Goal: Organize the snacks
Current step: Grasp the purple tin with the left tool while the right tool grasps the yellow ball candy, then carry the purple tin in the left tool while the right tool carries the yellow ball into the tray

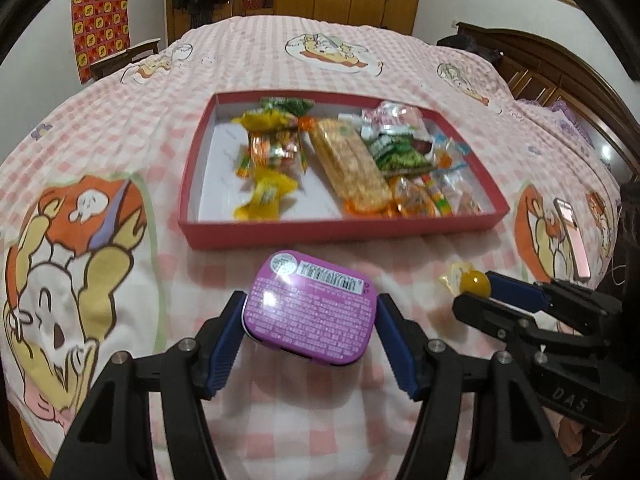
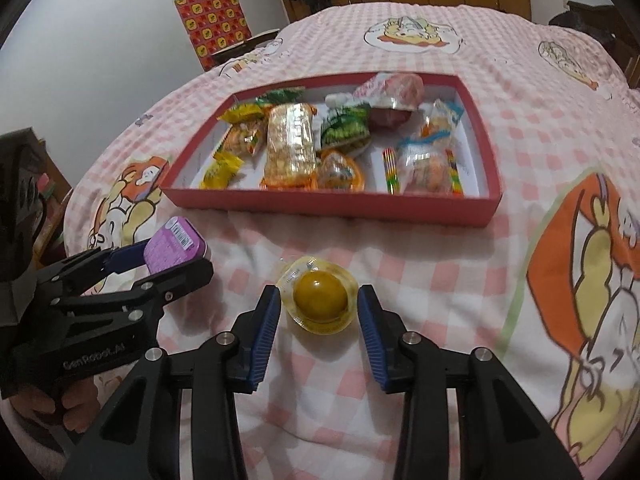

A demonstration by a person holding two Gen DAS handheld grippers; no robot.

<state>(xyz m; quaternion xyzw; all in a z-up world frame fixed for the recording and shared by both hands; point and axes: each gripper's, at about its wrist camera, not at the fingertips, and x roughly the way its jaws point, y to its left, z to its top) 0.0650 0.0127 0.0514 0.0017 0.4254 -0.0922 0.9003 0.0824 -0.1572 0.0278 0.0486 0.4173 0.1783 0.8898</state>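
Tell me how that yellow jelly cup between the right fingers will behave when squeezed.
The jelly cup looks like thin clear plastic, so it probably dents under pressure. Its domed, glossy top may slip from the right gripper. On the soft blanket it likely tips rather than rolls.

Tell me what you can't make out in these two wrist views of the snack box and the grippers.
- Purple tin: label print too small and blurred in the left wrist view; its underside is hidden.
- Left gripper: whether the pads actually press the tin is unclear.
- Right gripper: gaps show beside the yellow jelly cup; contact unclear.
- Red box: wrapper names blurred; lower snacks covered by upper ones.
- Pink object on the bedspread: unidentifiable near the fisheye edge.
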